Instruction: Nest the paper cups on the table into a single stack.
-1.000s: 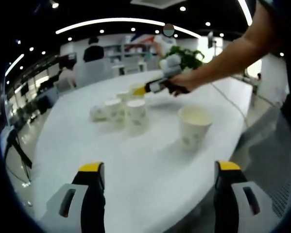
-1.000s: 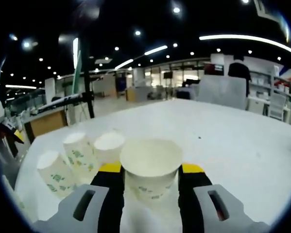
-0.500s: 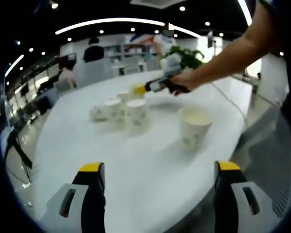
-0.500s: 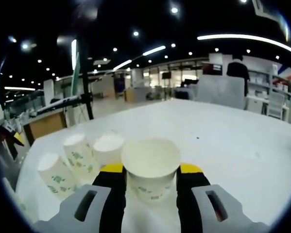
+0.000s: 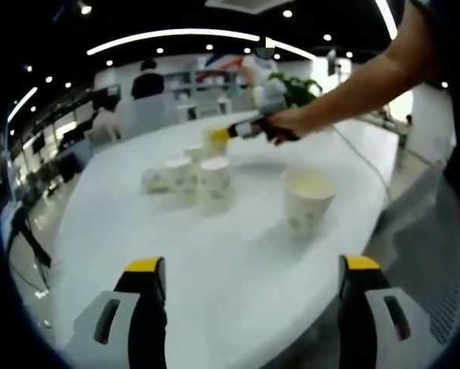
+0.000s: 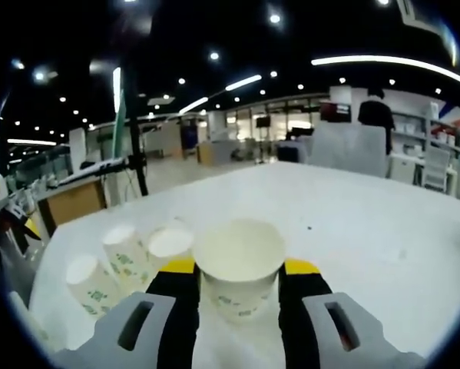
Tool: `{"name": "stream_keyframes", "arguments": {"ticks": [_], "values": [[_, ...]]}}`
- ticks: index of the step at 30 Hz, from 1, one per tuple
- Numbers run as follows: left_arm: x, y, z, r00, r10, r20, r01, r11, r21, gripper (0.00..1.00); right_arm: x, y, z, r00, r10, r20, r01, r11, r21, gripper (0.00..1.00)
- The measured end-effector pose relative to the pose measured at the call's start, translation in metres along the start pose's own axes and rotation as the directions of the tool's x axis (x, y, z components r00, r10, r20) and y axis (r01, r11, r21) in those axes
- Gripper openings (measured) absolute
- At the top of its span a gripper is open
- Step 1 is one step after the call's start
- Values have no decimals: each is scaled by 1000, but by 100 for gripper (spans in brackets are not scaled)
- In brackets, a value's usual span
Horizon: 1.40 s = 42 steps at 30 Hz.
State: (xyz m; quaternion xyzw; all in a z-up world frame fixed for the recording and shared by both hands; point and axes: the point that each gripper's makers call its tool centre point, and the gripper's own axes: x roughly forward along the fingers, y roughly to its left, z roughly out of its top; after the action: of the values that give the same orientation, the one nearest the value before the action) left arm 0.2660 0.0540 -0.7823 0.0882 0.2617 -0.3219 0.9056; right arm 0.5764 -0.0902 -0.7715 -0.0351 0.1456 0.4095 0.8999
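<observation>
1. paper cup (image 6: 239,265) sits upright between the yellow-tipped jaws of the right gripper (image 6: 239,286), which we see clamped against its sides; in the left gripper view the same cup (image 5: 214,141) appears at the gripper's tip, beyond the cluster.
2. cluster of paper cups (image 5: 190,175) stands mid-table; we see three of them (image 6: 126,257) just left of the held cup.
3. lone paper cup (image 5: 307,199) stands upright, apart from the cluster, near the table edge.
4. left gripper (image 5: 247,288) hangs over the near white table (image 5: 222,254), its jaws spread wide and holding nothing.
5. a hand (image 5: 285,125) grips the right gripper.
</observation>
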Motion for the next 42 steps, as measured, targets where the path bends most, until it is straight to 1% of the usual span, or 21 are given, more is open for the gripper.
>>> {"name": "stream_keyframes", "arguments": {"ticks": [10,18,23,25,29,31,37,42], "values": [[0,1,-1,1000,-3,-4,3,1000,1,92,-2,-5,25,1000,-3,18,3,1000,-1,36],[0,1,0,1000,-2,-2,2,1000,6,92,-3,-11,36,1000,-7,16,7,1000,-23,36],[0,-1,0,1000,-12,-2,12,1000,7,92,-5,-11,44,1000,0,2,0,1000,-19,36],[1,-1,-1,1000,-12,-7,12,1000,12,92,-6,-13,49,1000,-3,-3,3,1000,-15,36],[1,0,-1,1000,-11,-3,11,1000,11,92,-7,-14,62,1000,-7,14,8,999,-39,36],[1,0,0,1000,-9,1,9,1000,9,92,-8,-14,67,1000,-5,18,5,999,-36,36],[0,0,0,1000,-7,-1,7,1000,10,92,-9,-16,75,1000,-6,15,7,998,-56,35],[0,0,1,1000,-5,2,5,1000,10,92,-10,-19,80,1000,-14,20,15,998,-56,35]]}}
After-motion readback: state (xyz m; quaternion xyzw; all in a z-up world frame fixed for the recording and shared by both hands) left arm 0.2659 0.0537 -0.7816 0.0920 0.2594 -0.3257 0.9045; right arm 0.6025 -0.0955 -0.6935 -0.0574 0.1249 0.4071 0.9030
